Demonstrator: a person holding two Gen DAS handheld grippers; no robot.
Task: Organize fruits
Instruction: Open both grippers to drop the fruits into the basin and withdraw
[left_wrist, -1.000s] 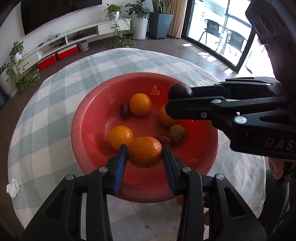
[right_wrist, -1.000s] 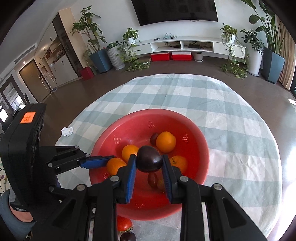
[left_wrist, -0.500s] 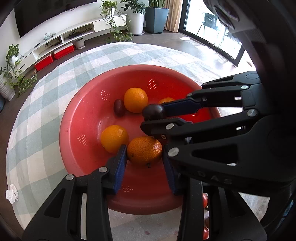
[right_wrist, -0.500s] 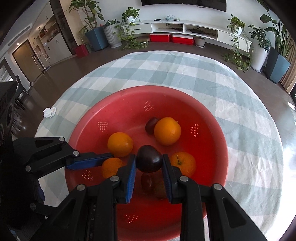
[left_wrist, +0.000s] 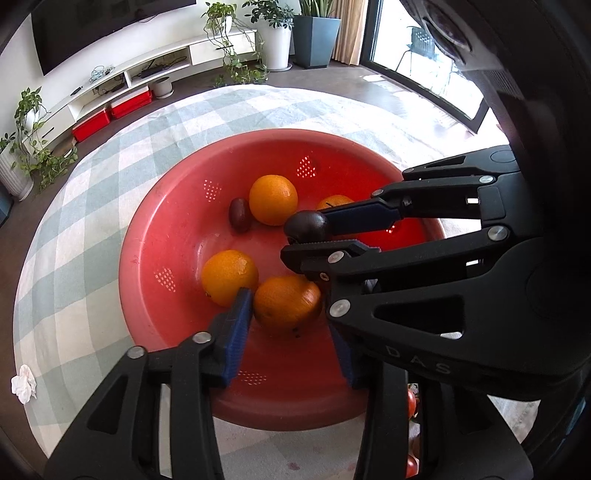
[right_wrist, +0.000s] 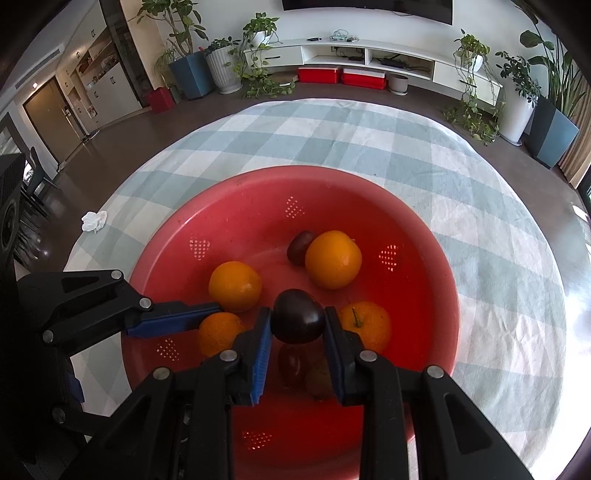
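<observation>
Since the earlier frames our left gripper (left_wrist: 288, 314) has just been opening: its blue pads now stand clear of the orange (left_wrist: 286, 302) they had clamped, and that orange sits between the spread jaws on the floor of the red colander (left_wrist: 155, 221), near its front wall. Our right gripper (right_wrist: 297, 321) has come down from above the rim into the bowl.

The right gripper is clamped on a dark plum (right_wrist: 297, 315), both pads pressing its sides, and it holds the fruit just above the middle of the colander floor. Both tools tilt steeply downward into the bowl; in the left wrist view the right gripper reaches in from the right side, crossing above our left fingers.

Three more oranges lie in the colander: one toward the back (right_wrist: 332, 258) with a small dark fruit (right_wrist: 299, 247) touching it, one at the left (right_wrist: 234, 286), one at the right (right_wrist: 365, 323). The colander sits on a checked tablecloth (right_wrist: 369, 140), and a crumpled tissue (right_wrist: 94, 220) lies near the cloth's left edge.
</observation>
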